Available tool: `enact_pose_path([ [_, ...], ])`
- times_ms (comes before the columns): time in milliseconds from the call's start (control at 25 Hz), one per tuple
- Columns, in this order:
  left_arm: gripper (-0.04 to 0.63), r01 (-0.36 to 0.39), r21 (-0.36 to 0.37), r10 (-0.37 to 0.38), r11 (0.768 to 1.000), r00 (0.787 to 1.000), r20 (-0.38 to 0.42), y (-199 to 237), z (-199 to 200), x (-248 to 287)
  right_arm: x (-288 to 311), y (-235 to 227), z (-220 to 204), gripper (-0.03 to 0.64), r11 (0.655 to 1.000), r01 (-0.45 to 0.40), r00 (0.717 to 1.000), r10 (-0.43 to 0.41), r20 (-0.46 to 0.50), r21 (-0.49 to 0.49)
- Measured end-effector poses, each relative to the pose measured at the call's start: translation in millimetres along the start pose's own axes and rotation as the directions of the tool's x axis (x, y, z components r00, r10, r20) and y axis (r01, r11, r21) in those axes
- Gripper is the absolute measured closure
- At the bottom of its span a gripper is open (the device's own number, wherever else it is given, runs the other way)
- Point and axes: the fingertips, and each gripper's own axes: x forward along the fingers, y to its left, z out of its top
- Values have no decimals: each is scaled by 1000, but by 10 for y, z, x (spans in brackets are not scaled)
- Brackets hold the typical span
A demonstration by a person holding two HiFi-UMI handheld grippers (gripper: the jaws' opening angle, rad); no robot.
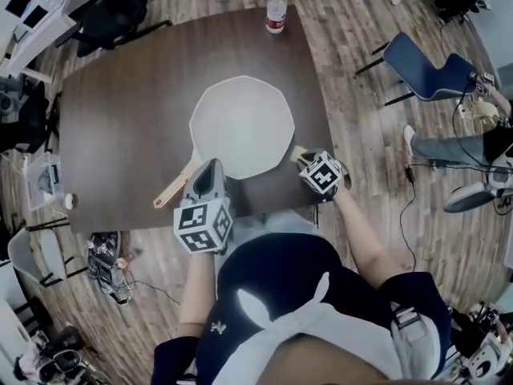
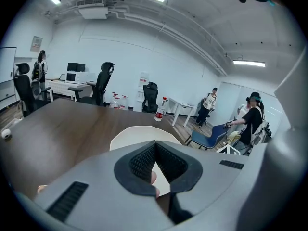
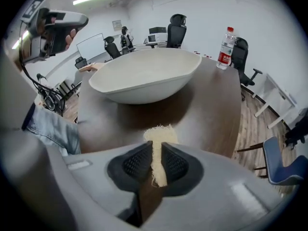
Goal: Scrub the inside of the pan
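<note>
A white, many-sided pan with a tan wooden handle lies on the dark table. My left gripper sits over the root of that handle at the pan's near-left rim. In the left gripper view its pads converge, and a bit of handle and white pan show in the gap; I cannot tell whether they press on it. My right gripper is at the pan's near-right side, shut on a pale yellow scrub pad that sticks out past the tips just short of the pan.
A water bottle with a red label stands at the table's far edge. A blue chair is off to the right, office chairs and cables lie around the table, and people stand in the background. The table's near edge runs right under both grippers.
</note>
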Motion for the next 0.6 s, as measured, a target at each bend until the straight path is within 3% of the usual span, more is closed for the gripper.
enact_pose_path([
  [360, 592, -25, -8, 24, 1000, 997, -75, 402, -127, 182, -399, -174, 194, 568, 982, 58, 991, -79, 109, 180],
  [600, 592, -55, -3, 55, 998, 994, -95, 656, -135, 245, -794, -291, 642, 568, 980, 88, 973, -123, 198, 177],
])
